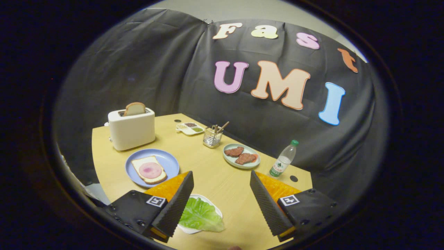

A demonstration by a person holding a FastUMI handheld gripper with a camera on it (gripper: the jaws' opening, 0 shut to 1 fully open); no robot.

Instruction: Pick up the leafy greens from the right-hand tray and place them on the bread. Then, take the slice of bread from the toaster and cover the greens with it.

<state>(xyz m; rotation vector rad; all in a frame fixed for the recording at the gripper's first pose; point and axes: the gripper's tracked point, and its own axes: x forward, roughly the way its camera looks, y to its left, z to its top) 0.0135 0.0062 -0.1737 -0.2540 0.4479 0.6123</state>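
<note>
A leaf of green lettuce (201, 216) lies on a small white tray (210, 202) low between my fingers, close against the left one. My gripper (222, 192) is open and holds nothing. Beyond the left finger, a blue plate (170, 161) carries a slice of bread (147, 171) topped with a pink round of ham (150, 170). Farther back stands a white toaster (131, 131) with a bread slice (135, 108) sticking up out of its slot.
A pale plate (233, 161) with two brown meat pieces sits ahead of the right finger. A water bottle (282, 160) stands near the table's right edge. A wire holder with utensils (212, 136) and a small divided dish (189, 128) are at the back.
</note>
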